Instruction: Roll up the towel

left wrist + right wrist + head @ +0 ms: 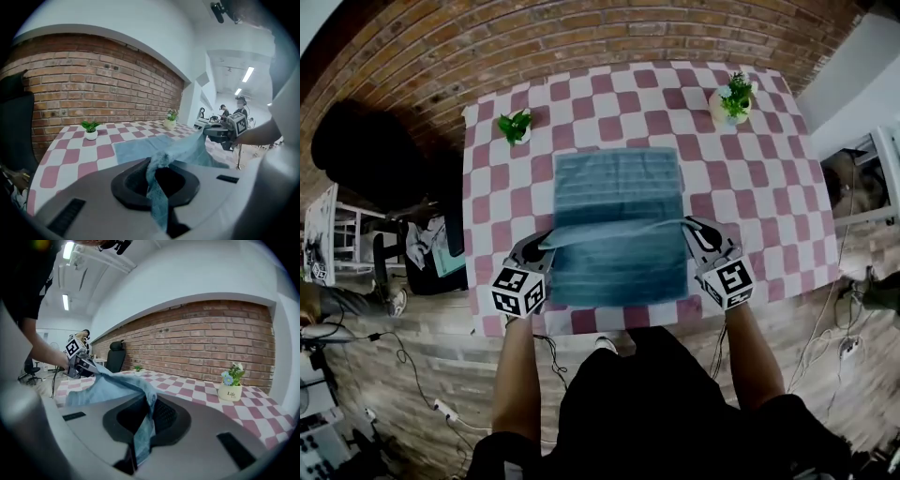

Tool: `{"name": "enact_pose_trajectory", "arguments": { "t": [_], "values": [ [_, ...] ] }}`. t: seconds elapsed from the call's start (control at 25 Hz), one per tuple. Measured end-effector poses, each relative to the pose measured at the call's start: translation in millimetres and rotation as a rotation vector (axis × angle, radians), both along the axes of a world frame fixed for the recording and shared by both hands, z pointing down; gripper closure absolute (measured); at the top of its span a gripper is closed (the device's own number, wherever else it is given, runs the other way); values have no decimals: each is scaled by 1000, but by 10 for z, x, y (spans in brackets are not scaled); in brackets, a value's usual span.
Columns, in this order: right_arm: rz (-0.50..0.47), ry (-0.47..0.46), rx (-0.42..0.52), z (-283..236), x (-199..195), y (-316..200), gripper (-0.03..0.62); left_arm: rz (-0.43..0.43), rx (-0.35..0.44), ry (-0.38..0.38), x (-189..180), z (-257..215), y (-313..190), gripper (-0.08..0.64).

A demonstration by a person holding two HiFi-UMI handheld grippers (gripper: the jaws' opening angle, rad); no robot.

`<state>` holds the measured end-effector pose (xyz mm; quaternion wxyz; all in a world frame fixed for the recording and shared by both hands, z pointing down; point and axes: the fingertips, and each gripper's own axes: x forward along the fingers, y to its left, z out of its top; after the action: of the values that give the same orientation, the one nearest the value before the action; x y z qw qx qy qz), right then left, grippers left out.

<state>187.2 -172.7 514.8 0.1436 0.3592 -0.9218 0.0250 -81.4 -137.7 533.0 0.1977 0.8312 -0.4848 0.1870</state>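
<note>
Both my grippers pinch the towel's corners

My left gripper [544,247] and right gripper [690,226] are each pressed together on a corner of the blue towel [619,187], holding one edge stretched between them just above the table [759,187]. The rest of the towel lies flat on the table's middle and near half. A plant [516,125] stands at the table's far left corner, a flower pot [733,101] at its far right.

Lab office: cables [411,367], desk chair [367,155]
</note>
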Motion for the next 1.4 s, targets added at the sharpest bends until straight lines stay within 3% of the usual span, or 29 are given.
{"name": "enact_pose_trajectory", "arguments": {
  "t": [0.2, 0.52, 0.84, 1.0, 1.12, 1.2, 1.28, 1.4],
  "values": [
    [-26, 36, -48, 257, -130, -569, 575, -20, -81, -69, -128, 229, -599, 540],
    [21, 122, -115, 604, -179, -1262, 568, -50, -226, -95, -197, 624, -1295, 535],
    [39, 208, -143, 817, -320, -1790, 561, -42, -296, -150, -322, 933, -1686, 522],
    [76, 275, -161, 945, -295, -1956, 519, -66, -243, -176, -381, 944, -1856, 445],
    [147, 330, -182, 1064, -162, -2029, 489, -106, -152, -174, -439, 871, -1988, 472],
    [205, 358, -174, 1083, -44, -2069, 465, -131, -132, -224, -529, 882, -2008, 406],
    [228, 350, -167, 1049, 32, -2059, 383, -153, -104, -233, -592, 837, -1937, 379],
    [183, 301, -134, 874, 32, -1887, 383, -125, -74, -220, -602, 754, -1689, 335]
  ]
}}
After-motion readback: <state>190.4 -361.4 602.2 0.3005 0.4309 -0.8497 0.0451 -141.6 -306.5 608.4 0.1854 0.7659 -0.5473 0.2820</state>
